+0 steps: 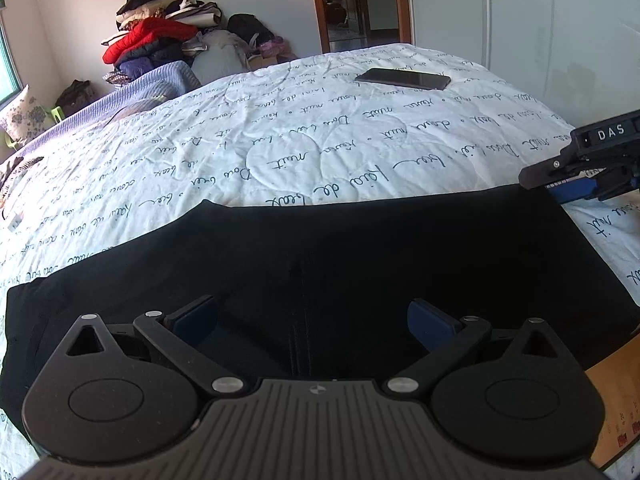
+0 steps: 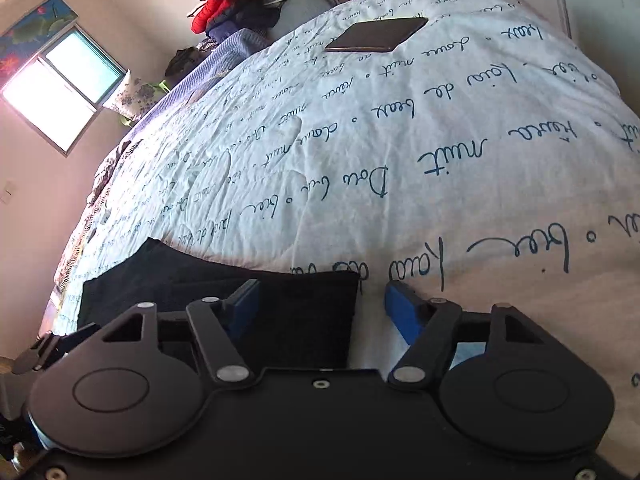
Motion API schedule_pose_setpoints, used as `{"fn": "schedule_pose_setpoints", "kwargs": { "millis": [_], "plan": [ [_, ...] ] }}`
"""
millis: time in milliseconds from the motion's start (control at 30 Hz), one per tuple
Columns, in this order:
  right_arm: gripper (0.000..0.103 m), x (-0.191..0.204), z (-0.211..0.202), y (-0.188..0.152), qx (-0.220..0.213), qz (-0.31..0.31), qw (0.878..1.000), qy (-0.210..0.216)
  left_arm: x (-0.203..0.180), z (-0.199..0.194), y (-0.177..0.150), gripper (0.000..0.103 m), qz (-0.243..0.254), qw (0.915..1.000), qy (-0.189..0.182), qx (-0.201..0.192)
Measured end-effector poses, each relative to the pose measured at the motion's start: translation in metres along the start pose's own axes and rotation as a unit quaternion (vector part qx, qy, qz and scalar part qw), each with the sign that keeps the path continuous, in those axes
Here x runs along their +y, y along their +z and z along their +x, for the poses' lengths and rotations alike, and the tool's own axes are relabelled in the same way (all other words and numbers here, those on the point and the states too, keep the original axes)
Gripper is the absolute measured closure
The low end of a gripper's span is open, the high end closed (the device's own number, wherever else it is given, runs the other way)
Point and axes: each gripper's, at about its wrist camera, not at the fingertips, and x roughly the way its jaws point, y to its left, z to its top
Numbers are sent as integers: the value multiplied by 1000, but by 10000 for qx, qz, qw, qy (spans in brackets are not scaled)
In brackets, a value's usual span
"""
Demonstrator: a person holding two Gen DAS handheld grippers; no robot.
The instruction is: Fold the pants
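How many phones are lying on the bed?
1. The phone lies flat on the far part of the bedspread, well beyond the black pants. Another might be hidden among the piled clothes.

left tool [image 1: 312, 320]: jaws apart, angled down | right tool [image 2: 322, 304]: jaws apart, tilted

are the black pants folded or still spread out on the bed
Folded, at least partly: the black pants lie as a flat, compact rectangle with straight edges on the bedspread, no separate legs showing. How many folds, cannot tell.

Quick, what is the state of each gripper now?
Left gripper: open, holding nothing, over the black pants.
Right gripper: open, astride the pants' edge, not gripping.
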Motion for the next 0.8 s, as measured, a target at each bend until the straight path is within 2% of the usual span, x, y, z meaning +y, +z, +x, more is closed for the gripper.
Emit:
{"fn": "schedule_pose_setpoints", "kwargs": {
  "millis": [33,67,133,233,367,433,500,533,633,800],
  "plan": [
    [61,-2,1,1,12,110,9999,129,-1,2,0,1,-25,10000,-18,39],
    [69,-3,2,2,37,167,9996,210,-1,5,0,1,-48,10000,-24,78],
    [73,2,3,-1,64,-110,9999,106,-2,8,-1,0,-61,9999,-18,132],
    [92,7,0,-1,-32,-247,9997,-70,-2,10,-1,1,-55,9999,34,146],
    [98,16,-14,4,-490,-466,9965,-485,1,11,4,0,-160,9998,28,84],
    [98,17,-8,4,-443,-523,9959,-584,-1,16,5,1,-147,9998,30,95],
    [94,14,0,-1,-185,-549,9951,-806,-4,22,4,1,-118,9997,52,194],
    [88,13,-3,-5,-188,-506,9949,-852,-4,22,3,1,-128,9997,30,184],
    [57,10,-30,-18,-367,-331,9963,-706,-4,19,0,0,-72,9999,29,105],
    [54,9,-60,-51,-87,-162,9996,-212,-3,18,-1,0,-47,9999,3,117]
  ]
}}
